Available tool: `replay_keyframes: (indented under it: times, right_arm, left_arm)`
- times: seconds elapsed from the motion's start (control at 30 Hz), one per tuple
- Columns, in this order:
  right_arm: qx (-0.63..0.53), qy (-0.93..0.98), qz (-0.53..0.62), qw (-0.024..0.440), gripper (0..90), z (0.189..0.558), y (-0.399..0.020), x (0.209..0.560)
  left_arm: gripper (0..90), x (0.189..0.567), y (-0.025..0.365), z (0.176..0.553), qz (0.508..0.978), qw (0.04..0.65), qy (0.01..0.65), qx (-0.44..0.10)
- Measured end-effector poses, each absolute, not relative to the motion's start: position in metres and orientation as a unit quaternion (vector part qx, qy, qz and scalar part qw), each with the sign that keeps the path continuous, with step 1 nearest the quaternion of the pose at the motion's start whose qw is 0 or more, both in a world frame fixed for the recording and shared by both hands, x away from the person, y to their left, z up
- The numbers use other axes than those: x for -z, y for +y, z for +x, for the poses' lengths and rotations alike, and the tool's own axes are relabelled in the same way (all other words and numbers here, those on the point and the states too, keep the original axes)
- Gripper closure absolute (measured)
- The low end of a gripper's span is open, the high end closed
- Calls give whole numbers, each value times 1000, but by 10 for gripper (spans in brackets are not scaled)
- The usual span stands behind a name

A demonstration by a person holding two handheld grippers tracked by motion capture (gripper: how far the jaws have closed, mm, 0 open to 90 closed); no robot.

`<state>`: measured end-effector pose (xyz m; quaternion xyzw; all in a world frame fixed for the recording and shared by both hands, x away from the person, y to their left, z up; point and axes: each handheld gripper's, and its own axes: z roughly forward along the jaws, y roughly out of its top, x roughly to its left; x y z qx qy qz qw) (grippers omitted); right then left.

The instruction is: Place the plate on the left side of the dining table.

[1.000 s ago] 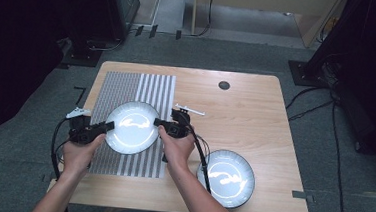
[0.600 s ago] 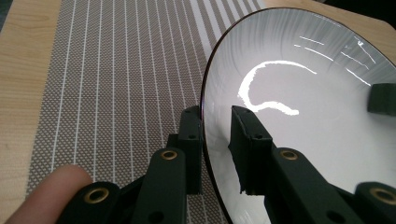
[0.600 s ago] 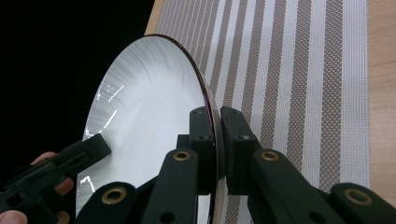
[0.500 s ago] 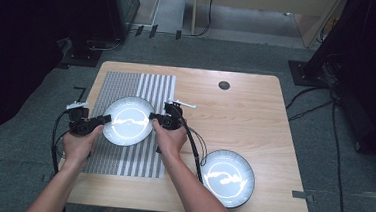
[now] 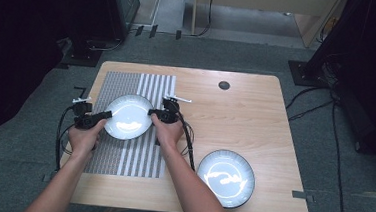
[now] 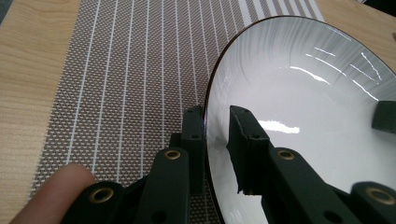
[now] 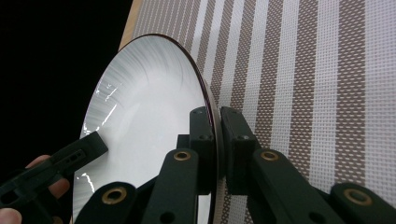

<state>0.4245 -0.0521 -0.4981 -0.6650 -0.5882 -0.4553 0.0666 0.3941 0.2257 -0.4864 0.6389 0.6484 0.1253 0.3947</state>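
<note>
A white plate with a dark rim [image 5: 127, 117] is held over the striped placemat [image 5: 122, 154] between both grippers. My left gripper [image 5: 106, 114] is shut on its left rim, and in the left gripper view its jaws [image 6: 215, 135] clamp the plate [image 6: 303, 107] edge over the mat [image 6: 116, 93]. My right gripper [image 5: 151, 112] is shut on the opposite rim. The right gripper view shows the rim pinched between its jaws [image 7: 216, 140], with the plate [image 7: 140, 116] tilted against the mat [image 7: 303, 93]. I cannot tell whether the plate touches the mat.
A second plate of the same kind [image 5: 226, 178] lies on the wooden table [image 5: 255, 120] at the near right. A small black round disc [image 5: 224, 85] sits near the far edge. Cables trail from both grippers across the table.
Both grippers have carried the plate away from the person along the mat, slightly to the left and lower. The grip on both rims has stayed the same.
</note>
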Motion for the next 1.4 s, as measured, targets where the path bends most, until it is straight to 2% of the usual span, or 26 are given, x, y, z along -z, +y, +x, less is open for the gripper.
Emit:
replay_keyframes:
  times: [0.33,0.9,1.4]
  right_arm:
    - [446,-591,-670,62,848,431,-53,510]
    - [447,-590,-670,58,847,437,-52,509]
    - [438,-595,-669,79,837,440,-43,516]
  left_arm:
    - [767,501,223,405,641,384,654,-114]
    - [770,497,223,410,636,383,659,-122]
    - [780,493,230,414,637,364,667,-133]
